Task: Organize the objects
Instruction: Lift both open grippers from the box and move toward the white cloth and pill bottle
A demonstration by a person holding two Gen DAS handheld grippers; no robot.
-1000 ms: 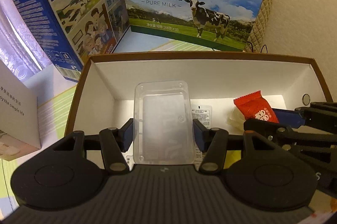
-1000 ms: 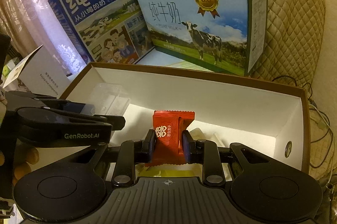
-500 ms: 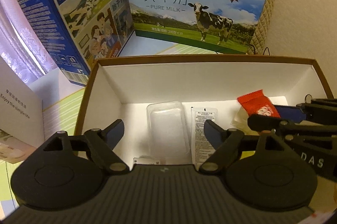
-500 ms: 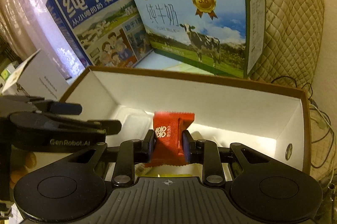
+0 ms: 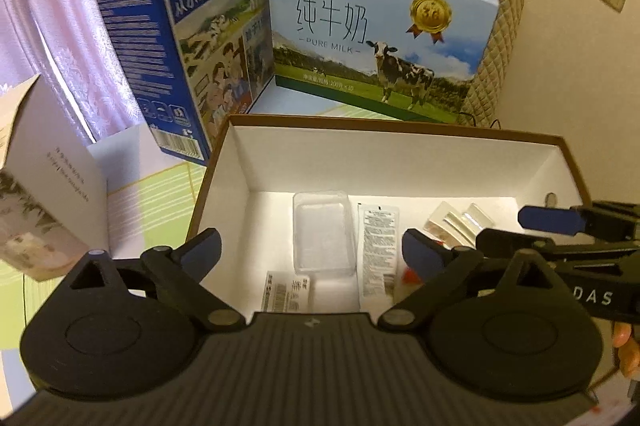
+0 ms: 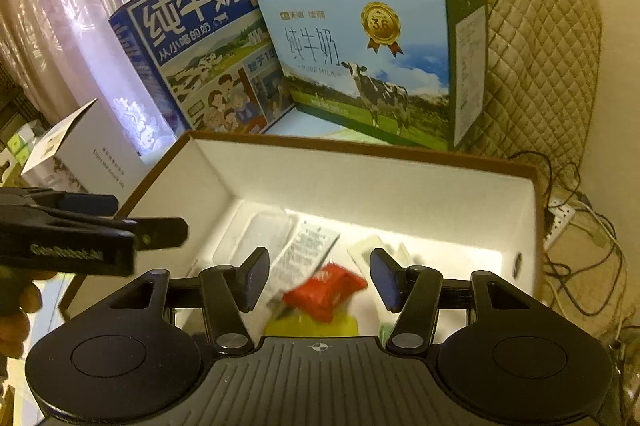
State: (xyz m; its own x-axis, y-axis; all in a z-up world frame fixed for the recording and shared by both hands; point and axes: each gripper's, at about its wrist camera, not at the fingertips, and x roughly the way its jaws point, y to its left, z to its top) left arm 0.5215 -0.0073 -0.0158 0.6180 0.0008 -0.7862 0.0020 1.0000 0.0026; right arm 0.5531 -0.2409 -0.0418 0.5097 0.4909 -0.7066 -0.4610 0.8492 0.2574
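We look down w/ both claws over the brown-rimmed, white-lined cardboard box (image 5: 400, 161), open-topped on a green-and-white tabletop (image 5: 168, 185). Left to right inside: a small white barcode label (image 5: 286, 292) lies flat near the front; just beside it, a clear rectangular plastic tray (image 5: 324, 232) rests on the floor, empty as far as we can tell; next, a long white printed sachet (image 5: 378, 250); then pale translucent packets (image 5: 456, 220) toward the right wall. In the right wrist view a red foil candy wrapper (image 6: 326, 290) sits blurred atop a yellow item (image 6: 312, 324) at the box's front, free of both pads.

Our left gripper (image 5: 312, 252) hangs spread wide above the tray, touching nothing. Our right gripper (image 6: 320, 278) is likewise spread, the red wrapper below its gap, not pinched.

Behind the box, l. to r.: a white printed carton (image 5: 52, 193), a tall dark-blue milk carton (image 5: 180, 37), a light-blue milk case w/ a cow picture (image 5: 380, 37), and a beige quilted cushion (image 6: 540, 65).
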